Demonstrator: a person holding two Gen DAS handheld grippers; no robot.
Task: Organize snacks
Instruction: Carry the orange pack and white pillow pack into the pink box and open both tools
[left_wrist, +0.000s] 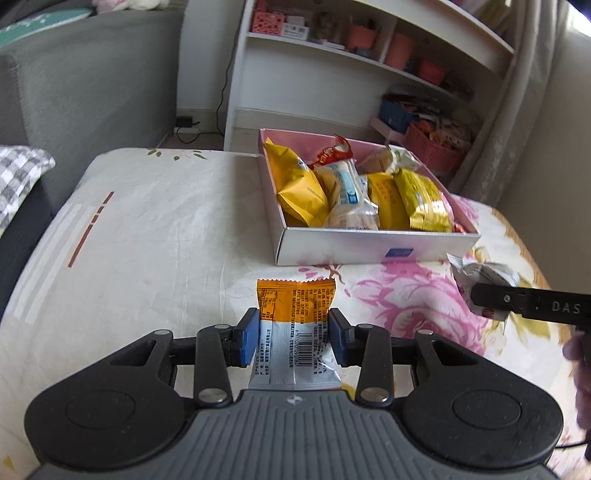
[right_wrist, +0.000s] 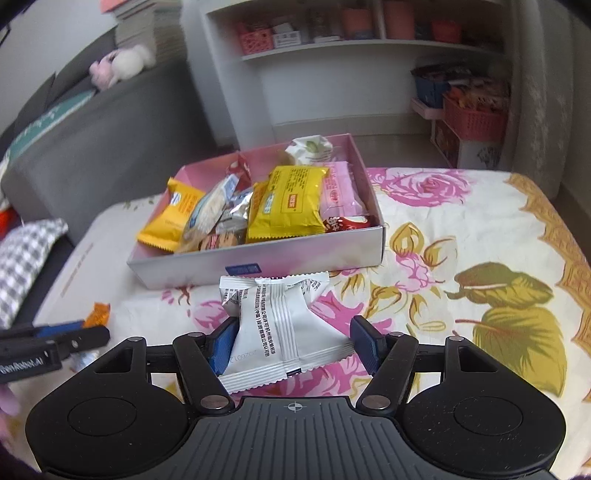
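Floral bedding (right_wrist: 461, 229) covers the surface, with a white shelf unit (left_wrist: 369, 55) behind. Near the middle of both views stands a shallow pink box (right_wrist: 258, 258) filled with snack packets. At the lower centre of the left wrist view, the left gripper (left_wrist: 292, 332) clamps an orange-and-white snack packet (left_wrist: 295, 314) between its blue pads. At the lower centre of the right wrist view, the right gripper (right_wrist: 293, 341) holds a white snack packet (right_wrist: 280, 325), just short of the box's near wall.
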